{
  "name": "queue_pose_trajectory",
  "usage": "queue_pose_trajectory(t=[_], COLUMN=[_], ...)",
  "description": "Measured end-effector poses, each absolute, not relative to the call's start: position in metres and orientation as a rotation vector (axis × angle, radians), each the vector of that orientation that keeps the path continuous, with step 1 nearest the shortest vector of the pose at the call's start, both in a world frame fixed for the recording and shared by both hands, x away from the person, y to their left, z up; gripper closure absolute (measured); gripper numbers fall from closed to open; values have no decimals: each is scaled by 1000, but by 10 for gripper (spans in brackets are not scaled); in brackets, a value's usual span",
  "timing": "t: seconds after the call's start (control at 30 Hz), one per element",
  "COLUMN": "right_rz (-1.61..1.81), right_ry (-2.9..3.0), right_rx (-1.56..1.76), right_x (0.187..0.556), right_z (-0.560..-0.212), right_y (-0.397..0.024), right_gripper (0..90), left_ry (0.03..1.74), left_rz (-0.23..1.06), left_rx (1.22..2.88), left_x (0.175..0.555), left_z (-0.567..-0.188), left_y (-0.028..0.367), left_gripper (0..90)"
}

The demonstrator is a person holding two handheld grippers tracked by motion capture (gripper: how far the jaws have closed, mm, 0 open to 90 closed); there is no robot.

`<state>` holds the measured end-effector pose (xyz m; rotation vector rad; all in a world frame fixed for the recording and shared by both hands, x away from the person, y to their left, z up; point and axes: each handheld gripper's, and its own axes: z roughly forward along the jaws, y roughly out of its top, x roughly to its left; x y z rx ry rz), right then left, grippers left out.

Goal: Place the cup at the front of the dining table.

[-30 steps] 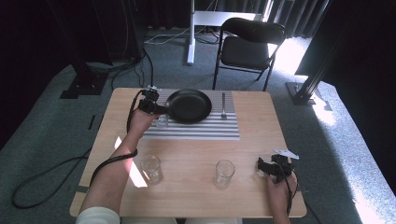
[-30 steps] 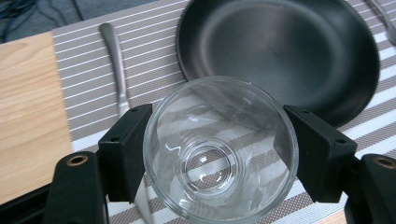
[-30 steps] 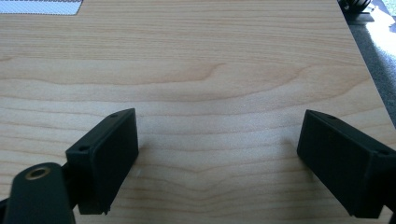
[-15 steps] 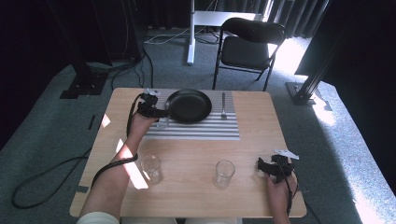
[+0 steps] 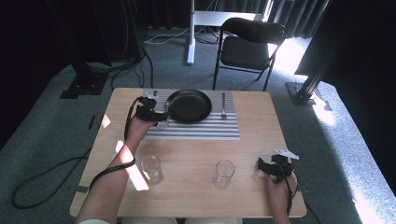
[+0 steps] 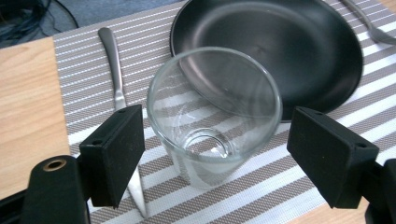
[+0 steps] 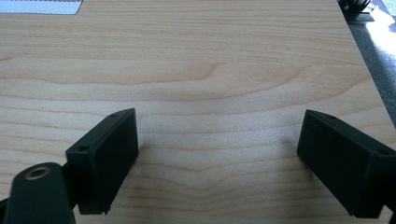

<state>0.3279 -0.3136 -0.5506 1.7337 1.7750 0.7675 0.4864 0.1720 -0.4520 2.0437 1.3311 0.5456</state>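
The left gripper has just opened its jaws, and the glass stands upright between them on the striped mat, seemingly untouched.

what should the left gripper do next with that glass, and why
Probably draw the left gripper straight back, away from the glass. Its jaws have just been opening and now stand clear of the glass on both sides, and the glass sits upright on the striped mat between the knife and the black plate, so it looks placed.
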Motion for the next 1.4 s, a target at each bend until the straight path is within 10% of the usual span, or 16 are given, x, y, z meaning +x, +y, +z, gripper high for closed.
queue_pose_trajectory(t=[1.4], right_rz=[768], right_ry=[1775], right_rx=[1735], right_x=[328], right_z=[-551], right_y=[-313], right_gripper=[119], left_ry=[1400], left_rz=[540], left_rx=[1979], left_x=[424], left_z=[-482], left_y=[219], left_gripper=[198])
